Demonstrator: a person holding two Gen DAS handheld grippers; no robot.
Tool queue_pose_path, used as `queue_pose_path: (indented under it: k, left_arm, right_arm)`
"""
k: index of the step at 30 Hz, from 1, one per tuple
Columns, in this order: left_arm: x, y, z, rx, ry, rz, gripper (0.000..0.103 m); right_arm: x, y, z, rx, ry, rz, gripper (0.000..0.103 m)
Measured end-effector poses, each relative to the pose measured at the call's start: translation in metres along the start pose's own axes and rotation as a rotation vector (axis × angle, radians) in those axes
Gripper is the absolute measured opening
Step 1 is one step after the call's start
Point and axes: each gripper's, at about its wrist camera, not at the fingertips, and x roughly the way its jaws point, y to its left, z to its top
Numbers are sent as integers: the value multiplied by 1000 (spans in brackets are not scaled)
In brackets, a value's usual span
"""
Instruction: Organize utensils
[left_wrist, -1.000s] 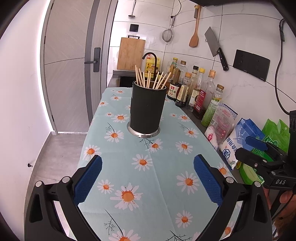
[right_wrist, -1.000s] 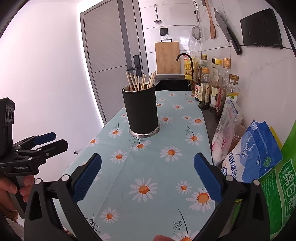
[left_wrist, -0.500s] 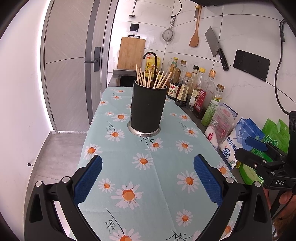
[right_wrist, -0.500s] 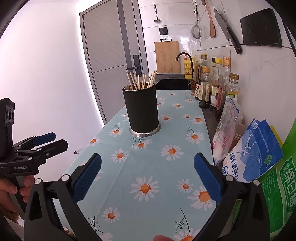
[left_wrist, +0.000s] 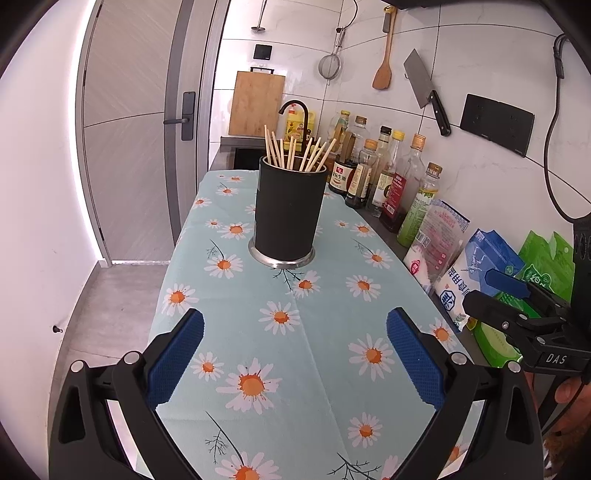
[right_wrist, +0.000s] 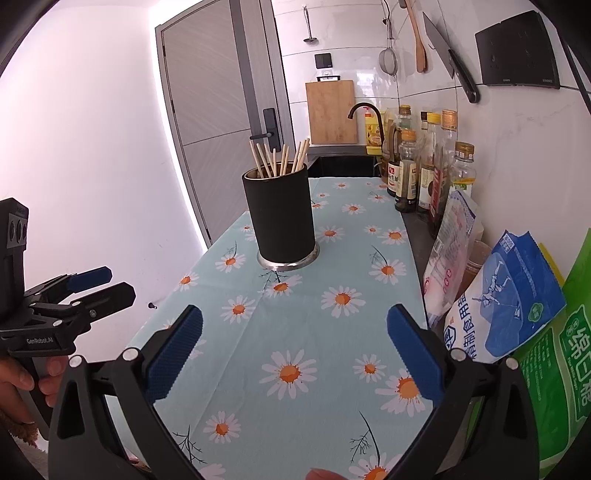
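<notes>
though both tongs hang over the near end of the daisy tablecloth (left_wrist: 295, 332), nothing held in either. left gripper (left_wrist: 295, 354): spread wide, blue pads far apart, empty. right gripper (right_wrist: 295, 350): likewise wide, empty. chopsticks (left_wrist: 295, 153) already standing bundled in the black holder (left_wrist: 290, 212), tips fanned upward, long axes near upright with a slight splay. holder upright on its steel base, mid-table, straight ahead of both tongs and well apart from them; dead centre for the left, a touch left of centre for the right. neither hand clearly nearer. no loose utensils visible on the cloth. fits equally a scene with sticks due to come out for sorting, or one with sticks gathered in and tongs drawn back. bottles (left_wrist: 384, 177) and bags (right_wrist: 506, 295) lined along the right wall, clear of the holder.
</notes>
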Motion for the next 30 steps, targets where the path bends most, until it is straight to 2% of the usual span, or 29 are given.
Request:
queue_pose_path:
  k: [30]
  left_arm:
    - [3,-3,-1,-5,9,0,97]
  right_arm:
    - [4,-2,2,-3,5,0,99]
